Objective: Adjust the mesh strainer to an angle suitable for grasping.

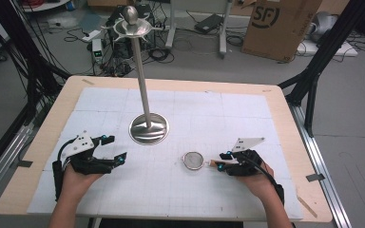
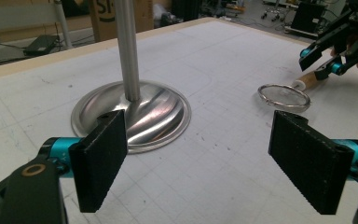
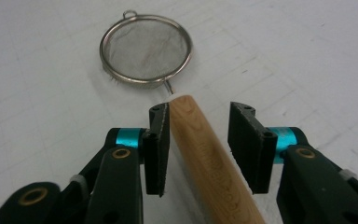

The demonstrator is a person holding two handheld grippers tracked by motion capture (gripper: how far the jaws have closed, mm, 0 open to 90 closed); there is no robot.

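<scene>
A small mesh strainer (image 1: 193, 160) with a wooden handle (image 3: 209, 158) is lying flat on the white gridded mat (image 1: 171, 190) covering the counter (image 1: 24, 166), toward its near right part, its round metal rim pointing toward the middle and its handle pointing toward the person's right hand. The right gripper (image 1: 224, 161) is sitting low at the handle end; in the right gripper view its fingers (image 3: 157, 149) are standing partly apart on either side of the wooden handle, the left-hand pad lying close against the wood while a clear gap is showing on the other side, so the pads are not clamping it. The left gripper (image 1: 115, 153) is resting well apart from the strainer on the near left part of the mat, and its fingers (image 2: 100, 163) are standing wide with nothing between them. A tall metal stand (image 1: 147, 124), made of a broad polished round base, a slim upright pole and a ringed top with a ball knob, is standing upright near the middle of the mat, behind and between the two grippers. In the left gripper view the stand's base is lying just ahead of the left finger, with the strainer and the right gripper farther off to the right.
</scene>
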